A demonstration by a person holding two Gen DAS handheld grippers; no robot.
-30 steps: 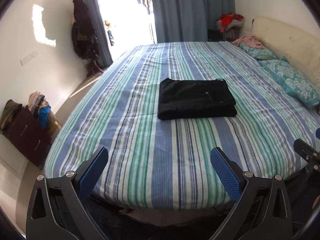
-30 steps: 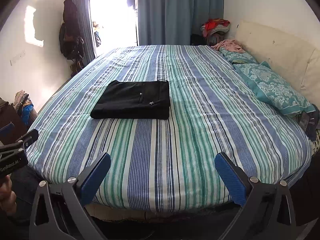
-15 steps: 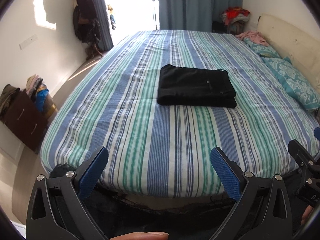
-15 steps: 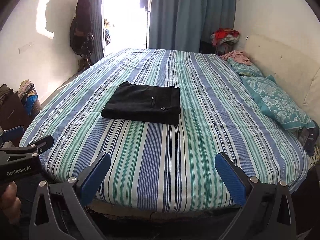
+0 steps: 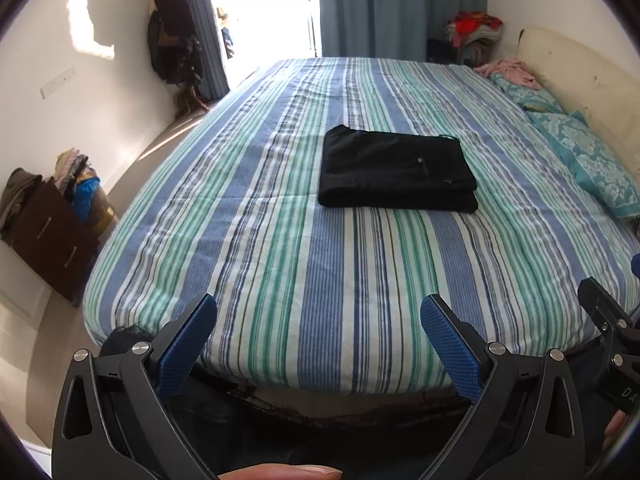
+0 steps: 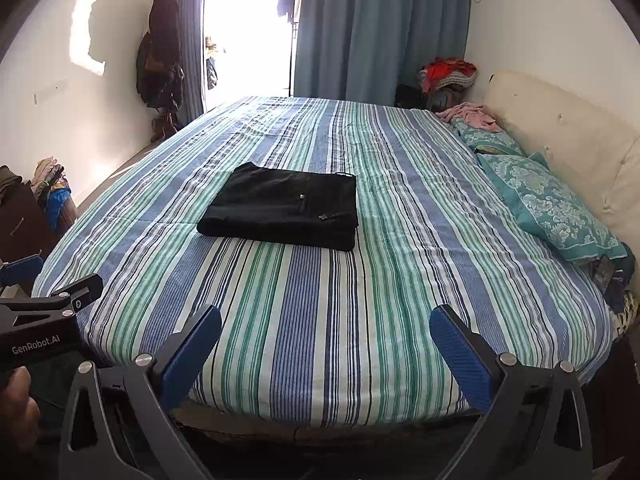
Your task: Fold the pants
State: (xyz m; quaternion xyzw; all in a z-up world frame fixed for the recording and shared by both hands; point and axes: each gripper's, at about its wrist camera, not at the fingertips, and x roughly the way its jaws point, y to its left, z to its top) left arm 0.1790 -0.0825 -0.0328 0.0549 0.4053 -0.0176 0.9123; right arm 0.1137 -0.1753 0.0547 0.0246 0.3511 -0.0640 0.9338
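Note:
Black pants point(image 5: 396, 170) point(image 6: 284, 210) lie folded into a flat rectangle near the middle of the striped bed point(image 5: 320, 272) point(image 6: 360, 320). My left gripper point(image 5: 318, 318) is open and empty, held off the near edge of the bed, well short of the pants. My right gripper point(image 6: 326, 330) is likewise open and empty at the near bed edge. Each gripper shows at the side of the other's view: the right gripper's body point(image 5: 612, 344), the left gripper's body point(image 6: 44, 328) with a hand on it.
Teal patterned pillows point(image 6: 552, 208) and a pink cloth point(image 6: 474, 114) lie along the cream headboard point(image 6: 560, 128) on the right. A dark dresser with piled clothes point(image 5: 44, 232) stands left of the bed. Blue curtains point(image 6: 380, 28) and a bright doorway are beyond.
Both grippers have drawn back and risen from the bed, so the pants look farther away. The pants have not moved. Both grippers stay open.

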